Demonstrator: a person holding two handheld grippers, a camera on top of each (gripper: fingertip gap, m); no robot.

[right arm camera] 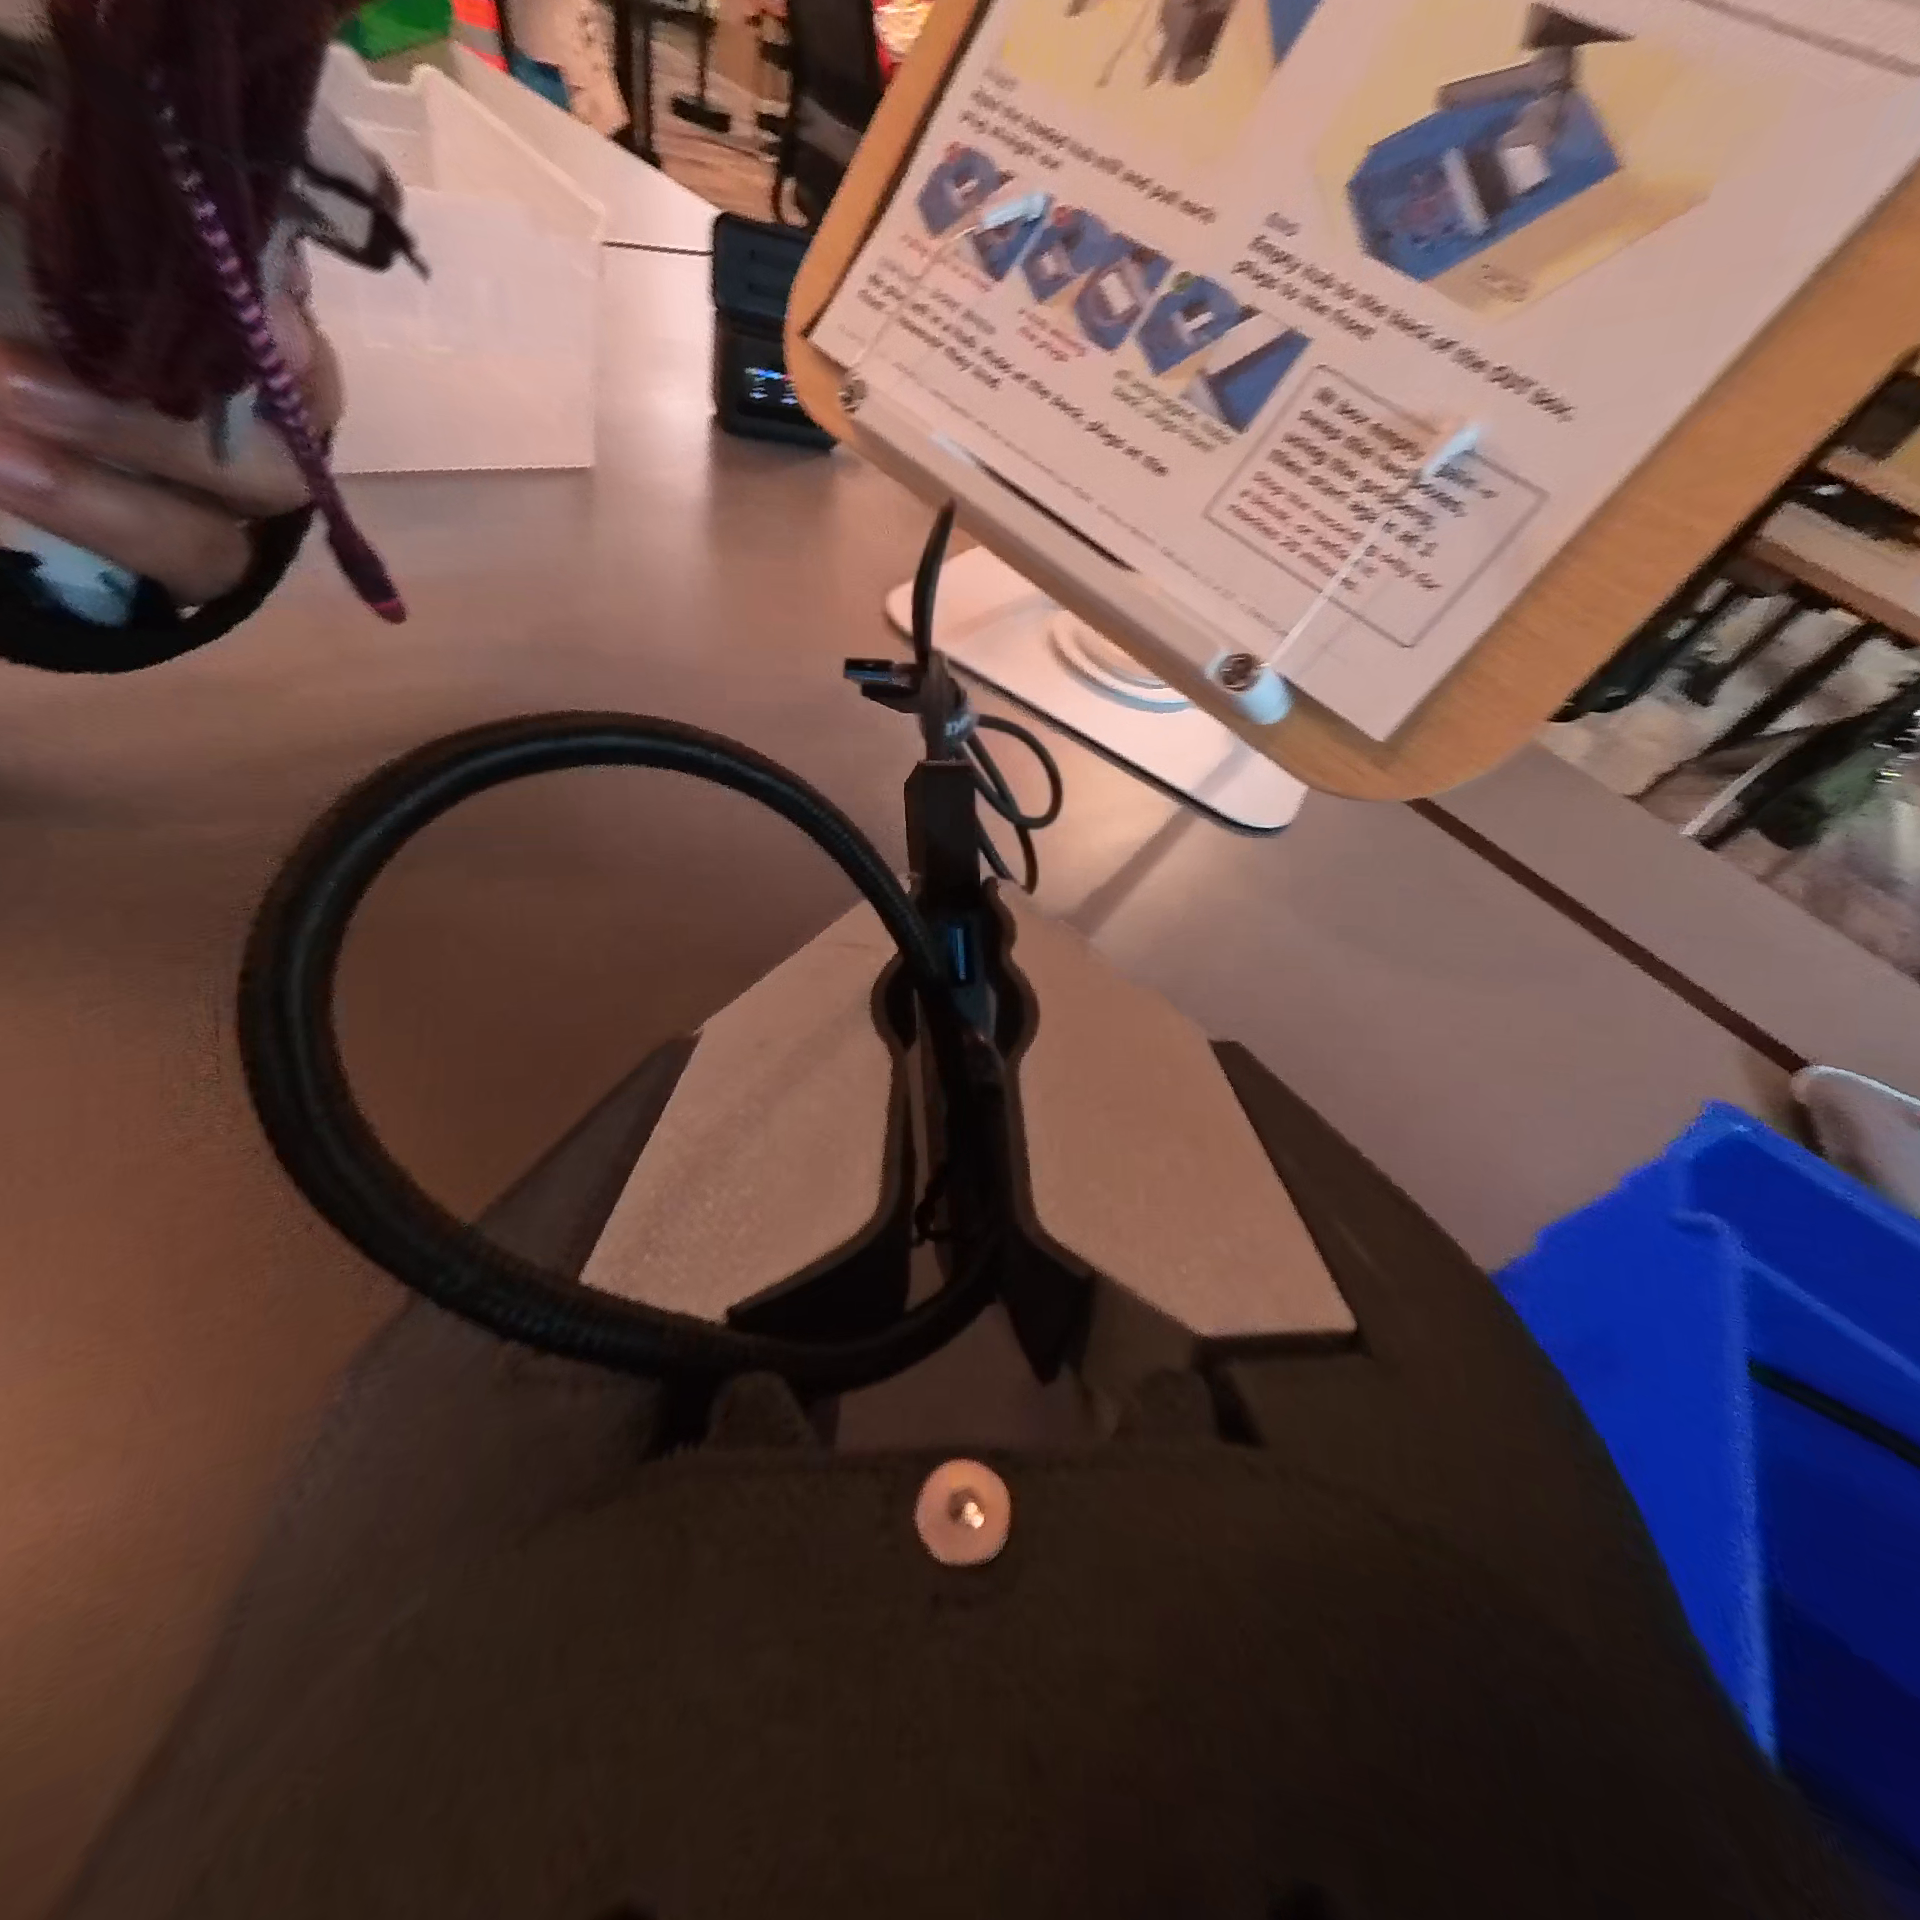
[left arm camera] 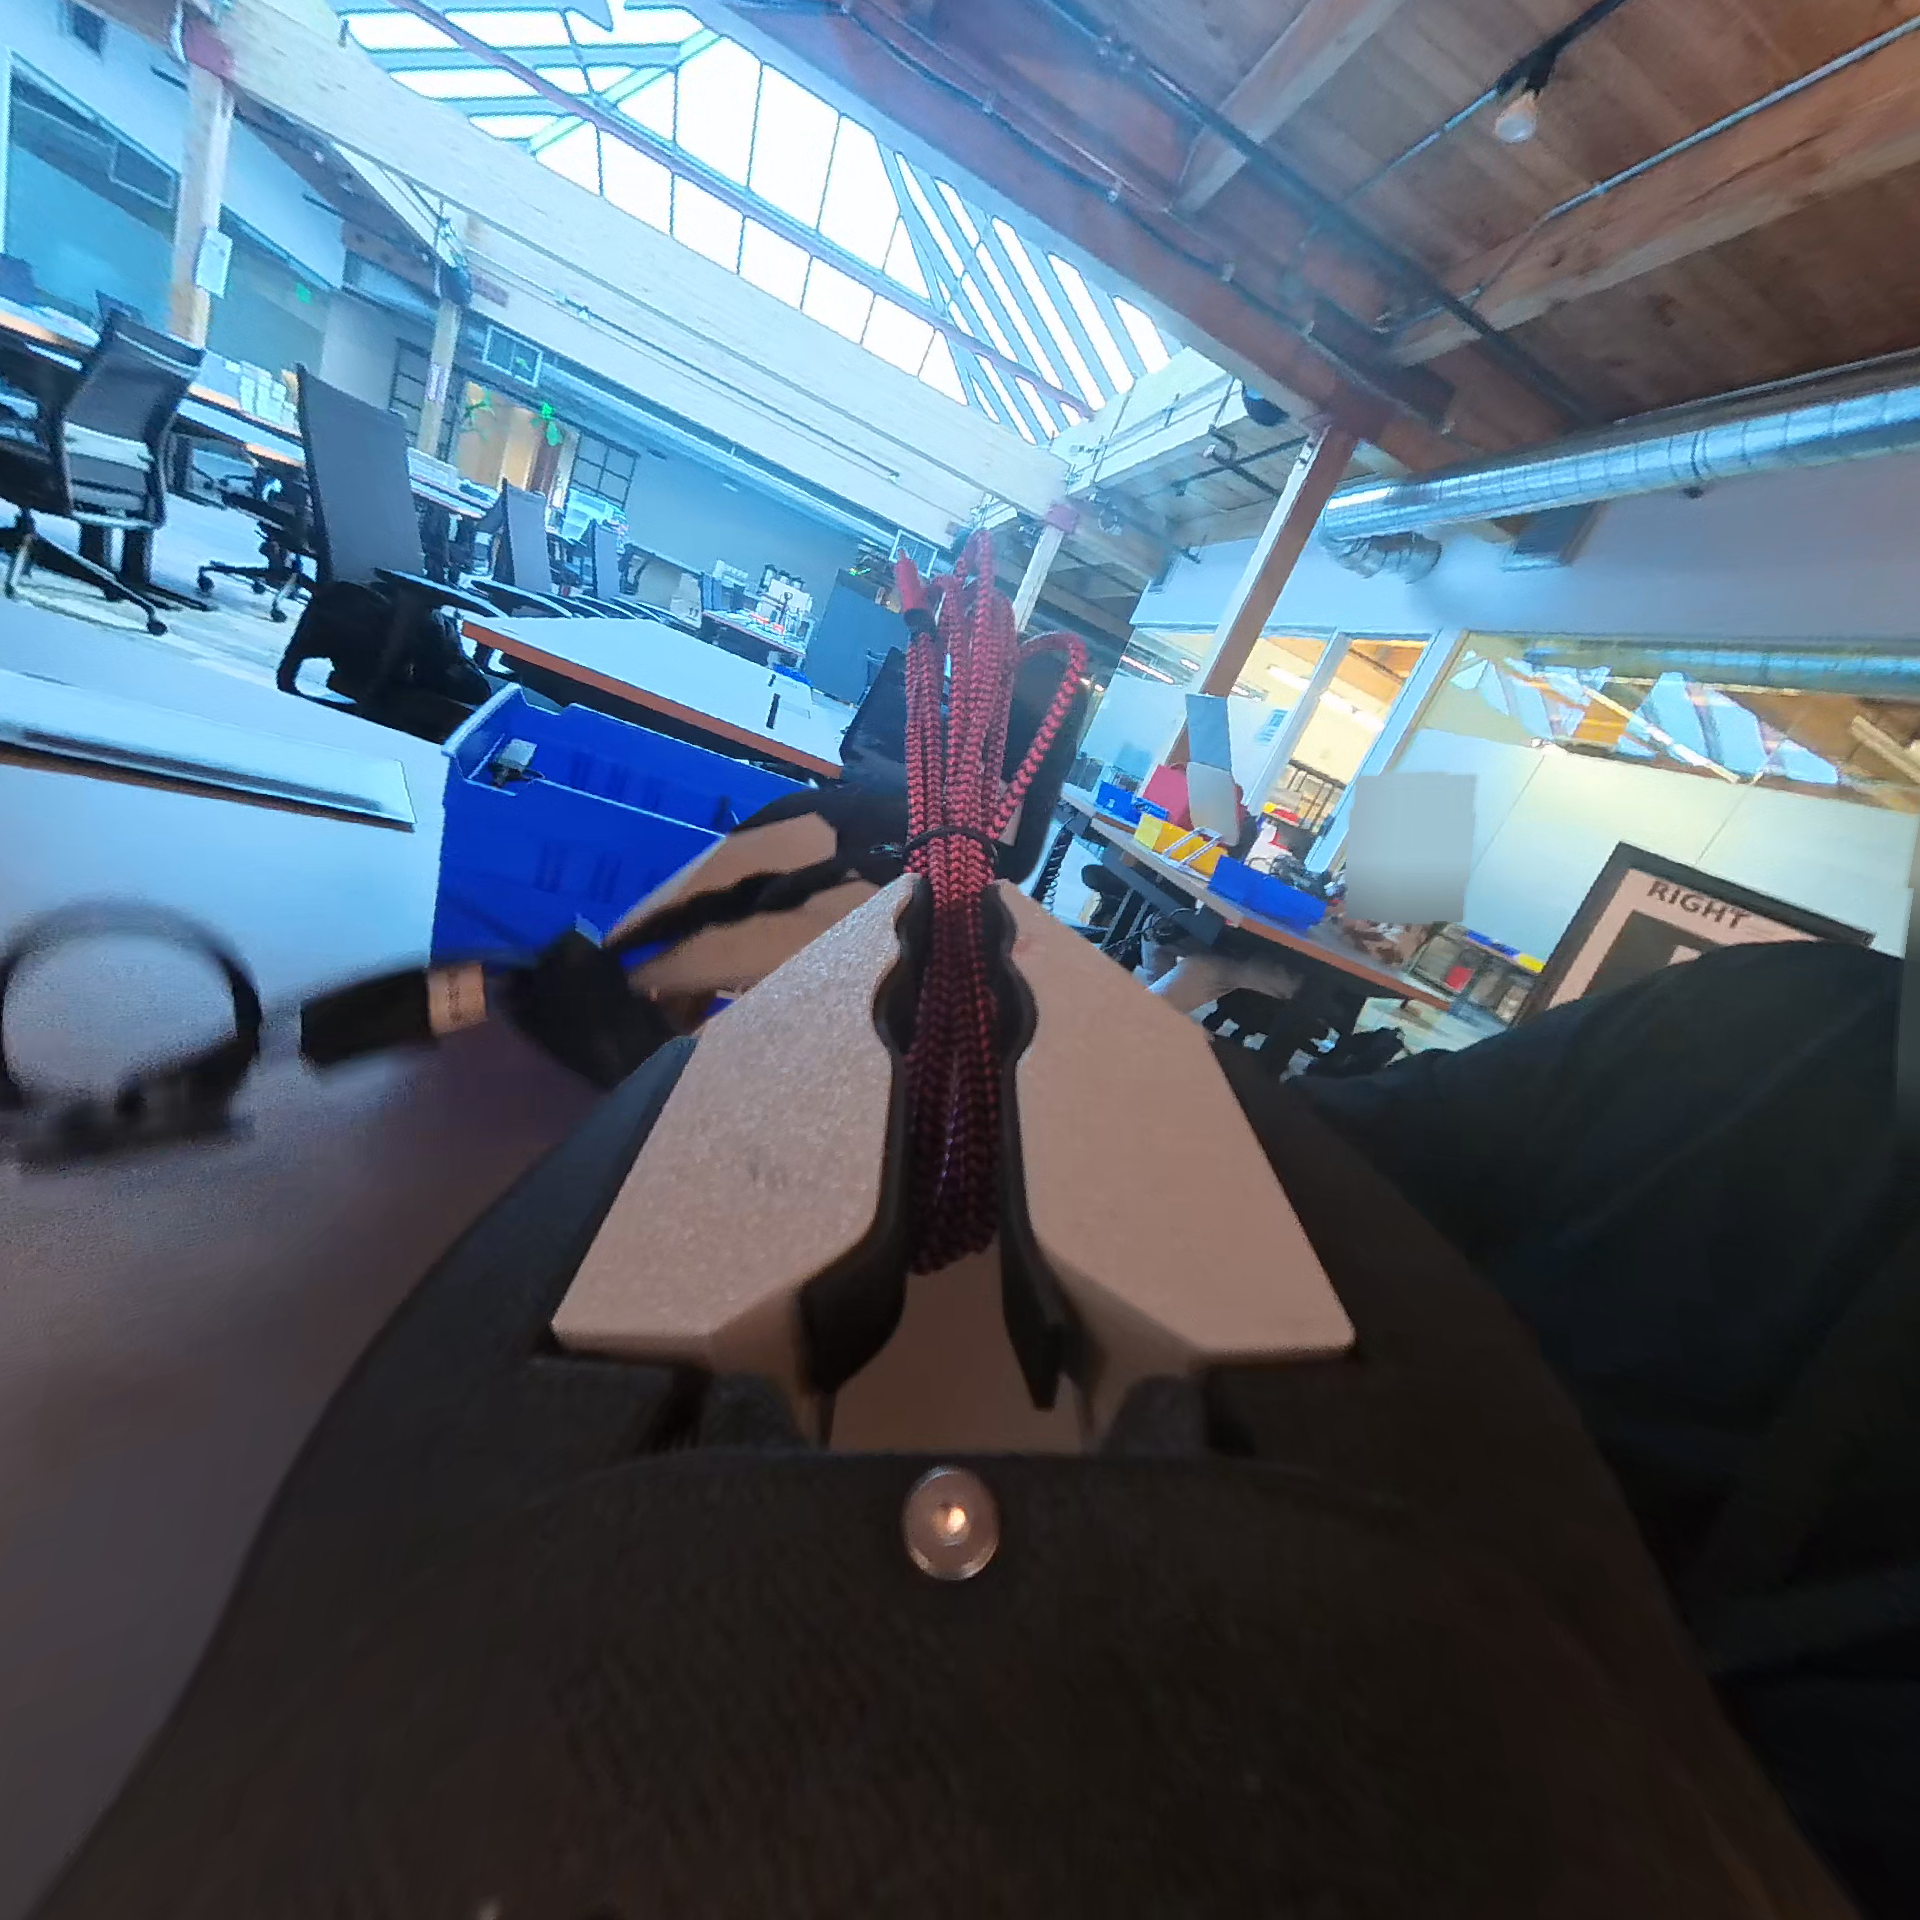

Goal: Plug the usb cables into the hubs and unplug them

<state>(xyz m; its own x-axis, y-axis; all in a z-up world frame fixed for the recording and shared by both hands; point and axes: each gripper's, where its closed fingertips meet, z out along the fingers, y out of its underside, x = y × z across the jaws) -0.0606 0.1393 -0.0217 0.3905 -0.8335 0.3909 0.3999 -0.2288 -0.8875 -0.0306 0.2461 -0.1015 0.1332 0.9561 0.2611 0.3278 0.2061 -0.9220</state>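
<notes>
Right wrist view showed the right gripper (right arm camera: 961, 935) clamped on a black braided usb cable (right arm camera: 343, 1039), its plug end standing up past the fingertips along the finger axis, the slack looping out to the left over the brown table (right arm camera: 1351, 987); left gripper (left arm camera: 956, 914) was clamped on a bundled red-and-black braided usb cable (left arm camera: 961, 790), long axis in line with its fingers, pointing up and away; no hub could be made out, so I could not tell which arm was nearer one.

Bundled red braided cable (left arm camera: 951, 997); looped black cable (right arm camera: 499, 1039), both claw-clamped.
</notes>
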